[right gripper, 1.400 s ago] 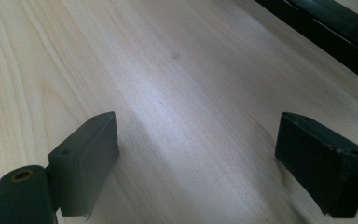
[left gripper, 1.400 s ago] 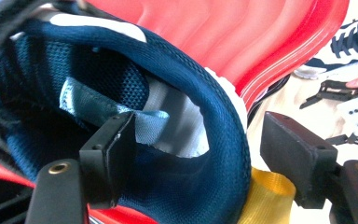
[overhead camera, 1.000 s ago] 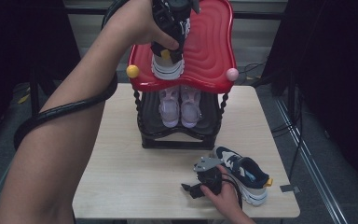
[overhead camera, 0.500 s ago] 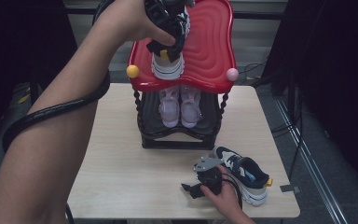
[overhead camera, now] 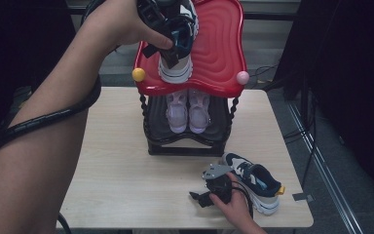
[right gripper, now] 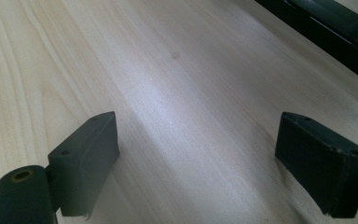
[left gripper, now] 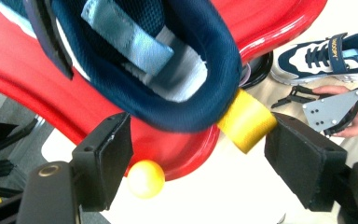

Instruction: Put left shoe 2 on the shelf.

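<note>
Left gripper view: left gripper (left gripper: 198, 154) open around navy sneaker's (left gripper: 168, 70) heel on glossy red rack top (left gripper: 279, 23); withdraw straight back. Right gripper (right gripper: 196, 161) open.

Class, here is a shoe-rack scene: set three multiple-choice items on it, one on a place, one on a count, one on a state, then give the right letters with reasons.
1. Where does the navy sneaker by the left gripper rest?
A. on the red top shelf
B. on the floor
C. inside a box

2. How many pink shoes stand on the black lower shelf?
A. none
B. two
C. five

3. How do the right gripper's jaws stand?
A. shut on a shoe
B. shut on a ball
C. open over bare wood

Answers:
1 A: its sole sits on the red top shelf.
2 B: a pair of pink shoes stands side by side.
3 C: the right gripper has only the table between its pads.
</note>
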`<state>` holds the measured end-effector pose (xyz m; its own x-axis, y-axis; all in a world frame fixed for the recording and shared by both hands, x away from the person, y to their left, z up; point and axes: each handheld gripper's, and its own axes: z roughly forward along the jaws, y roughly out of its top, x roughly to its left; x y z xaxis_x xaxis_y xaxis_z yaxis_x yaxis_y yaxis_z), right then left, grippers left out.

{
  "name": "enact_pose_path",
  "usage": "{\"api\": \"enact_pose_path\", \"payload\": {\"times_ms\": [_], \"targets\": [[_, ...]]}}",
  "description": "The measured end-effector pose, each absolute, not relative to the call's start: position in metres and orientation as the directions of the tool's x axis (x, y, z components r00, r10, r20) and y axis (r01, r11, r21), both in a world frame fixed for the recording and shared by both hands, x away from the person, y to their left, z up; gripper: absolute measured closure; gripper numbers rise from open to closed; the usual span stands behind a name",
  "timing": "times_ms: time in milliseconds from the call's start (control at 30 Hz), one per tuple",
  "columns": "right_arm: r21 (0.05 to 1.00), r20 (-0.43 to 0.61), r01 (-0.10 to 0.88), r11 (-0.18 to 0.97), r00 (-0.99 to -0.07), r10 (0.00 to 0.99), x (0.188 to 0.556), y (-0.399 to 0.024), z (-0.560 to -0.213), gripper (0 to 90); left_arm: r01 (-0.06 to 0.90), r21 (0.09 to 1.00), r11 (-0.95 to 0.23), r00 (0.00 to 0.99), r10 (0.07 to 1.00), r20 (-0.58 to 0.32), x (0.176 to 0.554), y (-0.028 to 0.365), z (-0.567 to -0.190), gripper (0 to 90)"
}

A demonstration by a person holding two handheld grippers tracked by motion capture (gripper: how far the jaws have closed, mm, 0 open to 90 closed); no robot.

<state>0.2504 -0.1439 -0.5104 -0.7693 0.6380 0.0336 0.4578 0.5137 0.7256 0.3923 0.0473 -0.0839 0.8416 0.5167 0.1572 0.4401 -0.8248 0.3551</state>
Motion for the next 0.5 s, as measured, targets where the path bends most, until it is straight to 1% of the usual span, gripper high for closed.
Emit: {"api": "enact_pose_path", "payload": {"times_ms": [500], "targets": [[0.726,0.032,0.456,0.514,-0.770,0.638,0.251,-0.144,-0.510,12.8,0.462,0.349,-0.816,0.832,0.535,0.150,0.382,0.066,-0.088,22.5]]}}
